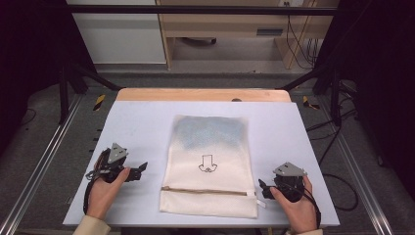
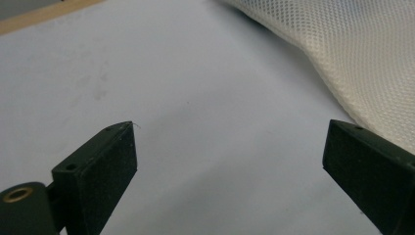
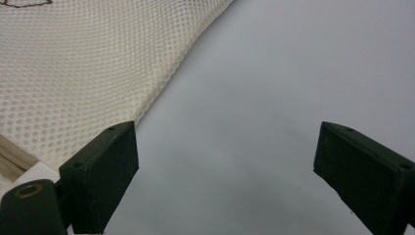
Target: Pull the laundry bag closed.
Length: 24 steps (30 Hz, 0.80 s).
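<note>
A cream mesh laundry bag (image 1: 208, 164) lies flat in the middle of the pale table (image 1: 137, 117), with a small line drawing on it and a zip (image 1: 205, 191) running across near its front end. Something bluish shows through its far half. My left gripper (image 1: 142, 170) rests on the table left of the bag, open, with bare table between its jaws (image 2: 230, 161) and the bag's mesh edge (image 2: 352, 54) beside the right jaw. My right gripper (image 1: 263, 190) sits right of the bag near the zip's end, open over bare table (image 3: 225, 166), the mesh (image 3: 88, 73) by its left jaw.
A wooden strip (image 1: 203, 94) runs along the table's far edge. Metal rails (image 1: 44, 161) flank the table on both sides. Beyond it are a floor, a wooden cabinet (image 1: 220, 24) and hanging cables (image 1: 298, 44). Bare table surface lies on either side of the bag.
</note>
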Tool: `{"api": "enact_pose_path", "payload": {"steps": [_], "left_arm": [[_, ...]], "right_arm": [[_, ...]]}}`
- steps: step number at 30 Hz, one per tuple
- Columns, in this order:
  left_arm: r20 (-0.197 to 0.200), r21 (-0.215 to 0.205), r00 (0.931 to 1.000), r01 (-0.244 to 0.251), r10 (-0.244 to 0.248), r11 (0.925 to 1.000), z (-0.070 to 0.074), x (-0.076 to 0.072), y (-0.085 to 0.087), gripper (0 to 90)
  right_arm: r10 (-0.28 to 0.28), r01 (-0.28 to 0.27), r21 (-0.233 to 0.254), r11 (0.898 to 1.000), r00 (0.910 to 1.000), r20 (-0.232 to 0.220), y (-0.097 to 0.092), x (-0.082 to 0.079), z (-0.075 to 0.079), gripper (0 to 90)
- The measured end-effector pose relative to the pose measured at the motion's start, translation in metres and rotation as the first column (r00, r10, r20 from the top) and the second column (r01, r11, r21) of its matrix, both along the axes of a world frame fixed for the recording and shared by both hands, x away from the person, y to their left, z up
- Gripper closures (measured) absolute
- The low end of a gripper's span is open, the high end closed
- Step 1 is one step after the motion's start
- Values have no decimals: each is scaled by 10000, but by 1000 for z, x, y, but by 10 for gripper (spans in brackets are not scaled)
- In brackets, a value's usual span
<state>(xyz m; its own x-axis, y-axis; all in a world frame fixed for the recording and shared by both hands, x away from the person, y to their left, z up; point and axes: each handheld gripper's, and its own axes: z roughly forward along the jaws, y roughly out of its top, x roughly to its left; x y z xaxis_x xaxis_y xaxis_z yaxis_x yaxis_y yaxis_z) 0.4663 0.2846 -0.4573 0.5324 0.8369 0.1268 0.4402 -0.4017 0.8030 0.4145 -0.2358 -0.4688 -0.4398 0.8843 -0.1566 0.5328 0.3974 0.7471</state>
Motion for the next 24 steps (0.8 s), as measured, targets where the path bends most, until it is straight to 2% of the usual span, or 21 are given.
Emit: {"api": "enact_pose_path", "payload": {"steps": [1,3,6,10,15,21,24], "left_arm": [[-54,234,9999,-112,113,9997,-1,-1,1,54],[-89,392,9999,-141,145,9991,-2,-1,4,54],[-139,144,9996,-241,243,9996,-2,0,7,55],[-377,133,9990,-227,231,9997,-2,0,7,61],[-363,935,9985,-373,409,9949,-5,-3,4,59],[-88,754,9989,-442,450,9962,-1,-7,5,59],[-71,649,9991,-420,425,9970,0,-9,4,57]], "right_arm": [[-38,38,-30,10000,10000,18,0,0,0,106],[-122,122,-176,9998,9999,9,-1,1,-1,111],[-163,164,-138,9998,9998,96,-1,0,0,118],[-156,156,-211,9997,9999,29,1,0,0,117],[-112,97,-437,9990,9994,-341,6,1,-2,97],[222,-250,-746,9969,9990,-388,13,1,-3,101],[406,-428,-702,9966,9987,-322,17,-1,-2,126]]}}
